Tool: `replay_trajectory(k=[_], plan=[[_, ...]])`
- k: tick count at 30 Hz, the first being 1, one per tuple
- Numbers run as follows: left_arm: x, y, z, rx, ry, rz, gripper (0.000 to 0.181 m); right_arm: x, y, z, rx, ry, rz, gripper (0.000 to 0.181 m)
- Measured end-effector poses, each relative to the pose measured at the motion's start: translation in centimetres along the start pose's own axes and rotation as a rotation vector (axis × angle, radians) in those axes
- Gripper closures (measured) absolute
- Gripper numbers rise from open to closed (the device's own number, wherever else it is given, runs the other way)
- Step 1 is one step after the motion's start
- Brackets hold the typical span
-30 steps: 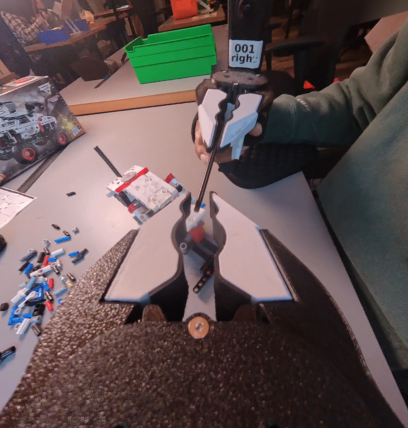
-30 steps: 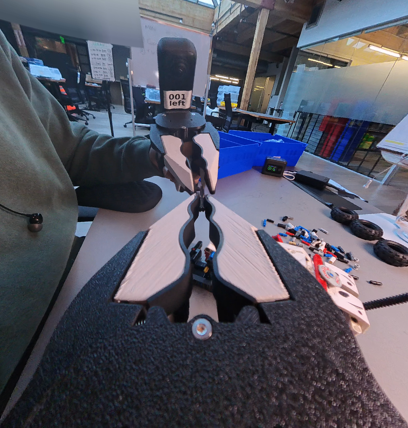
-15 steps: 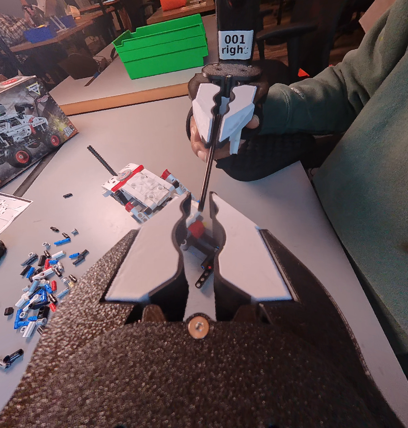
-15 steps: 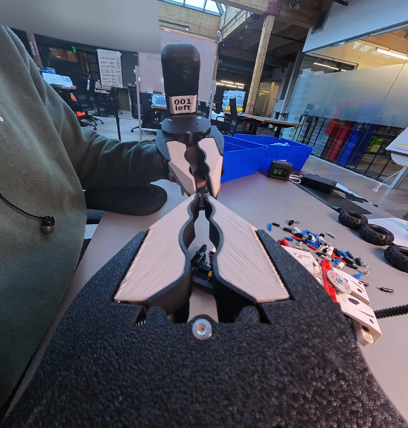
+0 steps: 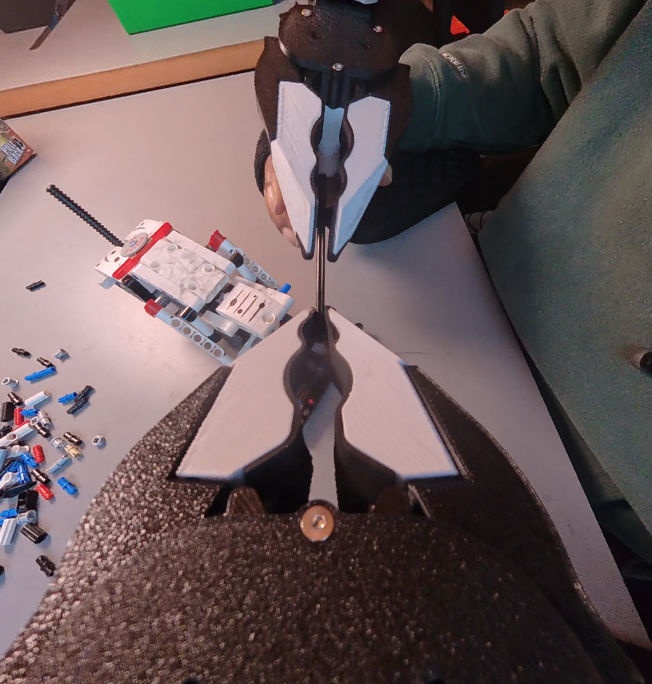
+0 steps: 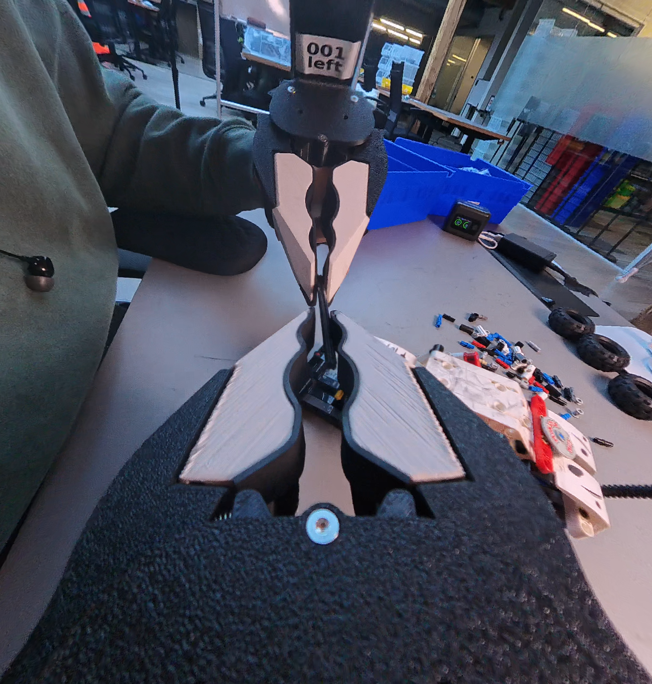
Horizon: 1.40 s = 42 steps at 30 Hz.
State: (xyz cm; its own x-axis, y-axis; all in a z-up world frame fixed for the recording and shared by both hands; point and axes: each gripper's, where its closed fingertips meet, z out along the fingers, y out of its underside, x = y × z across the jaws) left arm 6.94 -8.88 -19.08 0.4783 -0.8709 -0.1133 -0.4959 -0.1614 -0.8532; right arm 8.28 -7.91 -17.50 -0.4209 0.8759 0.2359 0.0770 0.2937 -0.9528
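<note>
On the grey surface (image 5: 409, 296) a white half-built model (image 5: 194, 285) lies unfinished beside loose pieces (image 5: 24, 444), while near the person's edge the left gripper (image 5: 318, 314) is clamped on a small dark sub-assembly (image 6: 326, 385), into which a thin black rod (image 5: 320, 274), pinched by the right gripper (image 6: 322, 316), is seemingly pushed.

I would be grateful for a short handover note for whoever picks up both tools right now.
Left tool: jaws closed at the tips on the black rod.
Right tool: facing it, tips shut on the same rod farther up.
Small black-and-red assembly: under the two tools, at the rod's lower end; whether the rod is seated in it cannot be told.
White part-built body: on the table, beside the left tool, untouched.
Loose pins: in a scattered pile beyond the body.
Tyres: lying separately, not fitted.
</note>
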Motion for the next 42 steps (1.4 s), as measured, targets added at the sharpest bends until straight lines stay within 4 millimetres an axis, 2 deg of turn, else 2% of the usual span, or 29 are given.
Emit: replay_trajectory(k=[10, 27, 38, 42], plan=[[0.8, -0.7, 1.5, -0.019, 0.039, 0.008, 0.179, -0.9, 0.4, 0.9, -0.032, -0.018, -0.029, 0.174], [0.9, -1.5, 1.3, 0.061, 0.033, -0.006, 0.179, -0.7, -0.5, 0.4, 0.033, -0.014, 0.005, 0.177], [0.8, -0.9, 1.3, 0.063, 0.044, -0.021, 0.179, -0.7, -0.3, 0.5, 0.020, -0.022, 0.025, 0.178], [0.2, -0.7, 1.4, 0.071, 0.020, -0.041, 0.178, -0.1, 0.0, 0.6, -0.007, 0.000, 0.031, 0.179]])
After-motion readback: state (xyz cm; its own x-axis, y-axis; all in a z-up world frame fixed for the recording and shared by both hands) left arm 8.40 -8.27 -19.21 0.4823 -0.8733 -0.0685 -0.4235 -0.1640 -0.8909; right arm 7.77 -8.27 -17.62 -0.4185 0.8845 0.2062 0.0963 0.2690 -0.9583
